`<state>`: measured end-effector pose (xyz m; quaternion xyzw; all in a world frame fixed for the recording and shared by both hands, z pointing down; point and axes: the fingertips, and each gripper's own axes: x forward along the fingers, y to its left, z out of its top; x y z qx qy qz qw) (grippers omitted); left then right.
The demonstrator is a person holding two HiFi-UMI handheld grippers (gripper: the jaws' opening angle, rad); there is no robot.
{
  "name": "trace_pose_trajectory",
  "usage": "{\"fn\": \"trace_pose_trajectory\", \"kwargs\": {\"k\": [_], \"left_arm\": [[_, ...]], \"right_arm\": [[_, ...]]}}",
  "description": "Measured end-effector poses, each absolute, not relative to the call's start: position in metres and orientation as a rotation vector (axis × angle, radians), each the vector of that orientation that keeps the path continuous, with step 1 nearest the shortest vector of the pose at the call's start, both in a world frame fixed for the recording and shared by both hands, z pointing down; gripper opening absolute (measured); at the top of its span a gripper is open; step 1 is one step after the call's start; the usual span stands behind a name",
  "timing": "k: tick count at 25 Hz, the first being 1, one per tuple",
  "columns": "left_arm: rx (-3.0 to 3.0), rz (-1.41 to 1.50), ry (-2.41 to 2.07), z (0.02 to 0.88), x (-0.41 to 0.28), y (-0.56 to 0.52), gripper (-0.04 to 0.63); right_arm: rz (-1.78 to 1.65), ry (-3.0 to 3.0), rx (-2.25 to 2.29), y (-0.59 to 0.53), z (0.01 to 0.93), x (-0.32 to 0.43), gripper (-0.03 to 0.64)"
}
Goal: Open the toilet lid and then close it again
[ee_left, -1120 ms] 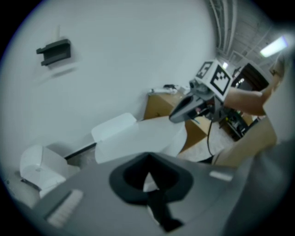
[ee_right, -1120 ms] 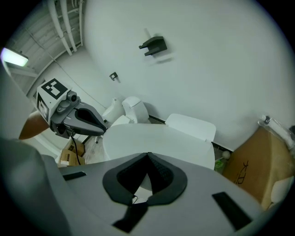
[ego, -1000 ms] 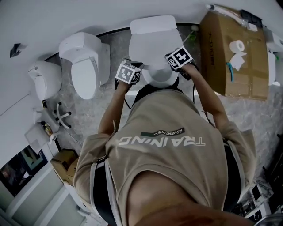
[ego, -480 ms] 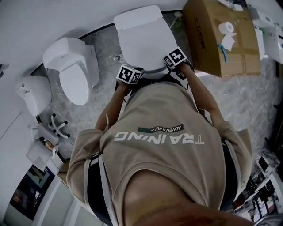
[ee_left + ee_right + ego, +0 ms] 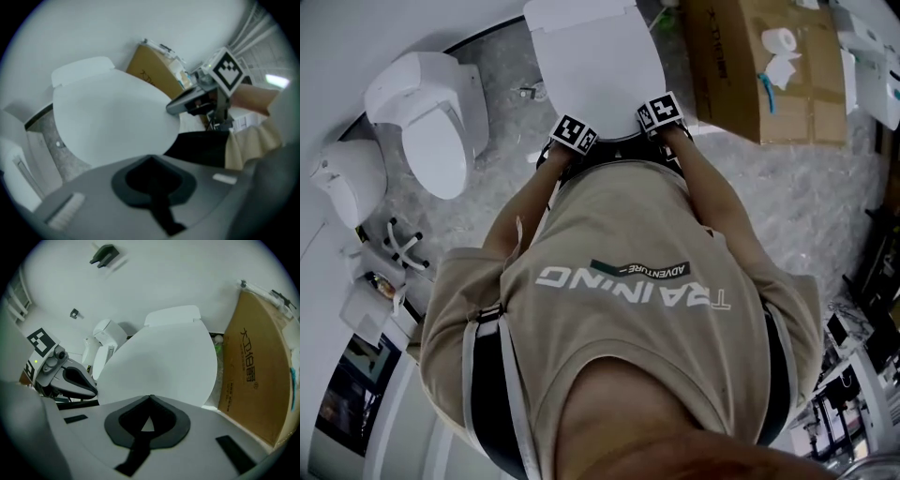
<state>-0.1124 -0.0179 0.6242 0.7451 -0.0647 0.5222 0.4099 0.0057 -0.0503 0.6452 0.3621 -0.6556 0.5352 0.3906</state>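
Observation:
The white toilet lid (image 5: 595, 75) lies lowered over the bowl, and no bowl opening shows. It fills the middle of the left gripper view (image 5: 108, 117) and the right gripper view (image 5: 164, 362). My left gripper (image 5: 575, 134) is at the lid's front-left edge and my right gripper (image 5: 659, 112) at its front-right edge. Both sets of jaws meet in a point just at the lid's rim, left (image 5: 151, 157) and right (image 5: 150, 397), with nothing seen between them. Each gripper shows in the other's view: the right gripper (image 5: 187, 101), the left gripper (image 5: 70, 376).
A second white toilet (image 5: 431, 122) stands to the left, with another white fixture (image 5: 342, 178) beyond it. A large cardboard box (image 5: 759, 75) with a paper roll (image 5: 781, 39) on top stands close on the right. The cistern (image 5: 577, 11) and wall are behind.
The lid has come down from a raised position, where the bowl showed, to lying over the bowl. Both grippers followed its front edge down and stayed shut.

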Motion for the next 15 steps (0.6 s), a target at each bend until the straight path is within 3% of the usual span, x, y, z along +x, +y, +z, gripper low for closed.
{"fn": "trace_pose_trajectory", "kwargs": {"k": [15], "left_arm": [[1.554, 1.274, -0.575, 0.706, -0.123, -0.015, 0.002]], "right_arm": [[1.417, -1.607, 0.874, -0.021, 0.713, 0.006, 0.011]]}}
